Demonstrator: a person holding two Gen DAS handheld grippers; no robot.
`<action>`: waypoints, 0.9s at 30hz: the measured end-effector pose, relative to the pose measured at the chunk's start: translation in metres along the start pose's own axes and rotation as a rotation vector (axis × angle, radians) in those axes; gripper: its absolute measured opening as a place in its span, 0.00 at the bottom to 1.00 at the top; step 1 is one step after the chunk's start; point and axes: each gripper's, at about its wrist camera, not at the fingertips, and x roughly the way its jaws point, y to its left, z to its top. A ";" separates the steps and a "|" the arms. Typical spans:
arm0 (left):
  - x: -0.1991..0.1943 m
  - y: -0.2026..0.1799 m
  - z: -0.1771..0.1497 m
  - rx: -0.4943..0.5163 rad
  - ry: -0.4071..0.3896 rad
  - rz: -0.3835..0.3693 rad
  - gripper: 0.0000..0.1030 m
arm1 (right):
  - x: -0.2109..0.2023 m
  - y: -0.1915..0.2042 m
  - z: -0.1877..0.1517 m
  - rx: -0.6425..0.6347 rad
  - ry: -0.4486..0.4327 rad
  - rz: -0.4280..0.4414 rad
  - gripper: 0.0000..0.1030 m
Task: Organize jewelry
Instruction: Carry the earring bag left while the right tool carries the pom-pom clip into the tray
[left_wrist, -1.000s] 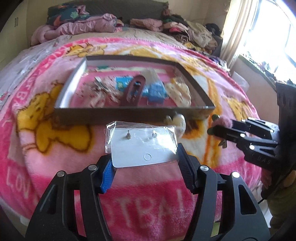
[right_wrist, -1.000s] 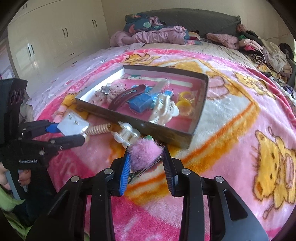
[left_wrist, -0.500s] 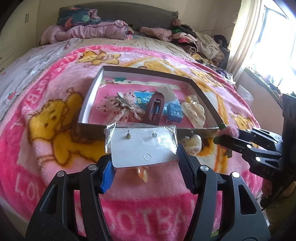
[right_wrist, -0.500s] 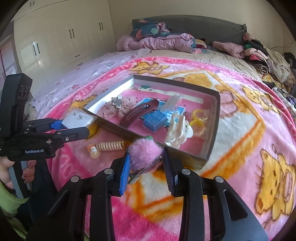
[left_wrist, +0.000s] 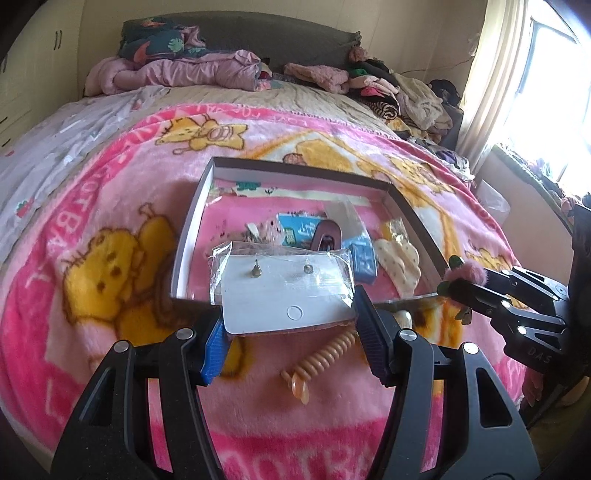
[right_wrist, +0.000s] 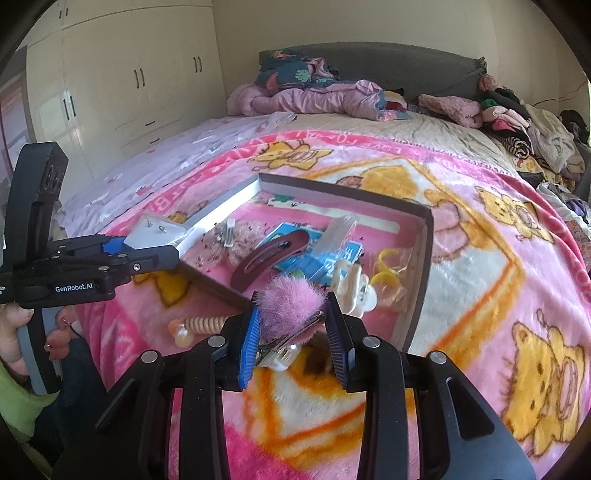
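Observation:
My left gripper is shut on a white earring card in a clear sleeve with two studs, held above the near edge of an open shallow box. My right gripper is shut on a pink pom-pom hair clip, held above the box's near wall. The box holds a brown hair clip, blue packets, a white claw clip and yellow hair ties. The right gripper also shows at the right of the left wrist view, and the left gripper at the left of the right wrist view.
The box lies on a pink cartoon blanket on a bed. A peach spiral hair tie lies on the blanket in front of the box. Clothes are piled at the headboard. A wardrobe stands left, a window right.
Both grippers have risen and moved forward over the box's near edge, each still holding its item. The spiral hair tie has come into view below the left gripper.

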 end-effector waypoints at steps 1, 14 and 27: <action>0.001 0.000 0.002 0.002 -0.002 0.001 0.50 | 0.000 -0.001 0.002 0.003 -0.003 -0.004 0.31; 0.012 -0.009 0.028 0.043 -0.013 -0.015 0.50 | 0.001 -0.016 0.015 0.024 -0.029 -0.046 0.31; 0.027 -0.013 0.039 0.061 -0.005 -0.035 0.50 | 0.006 -0.031 0.020 0.046 -0.032 -0.089 0.31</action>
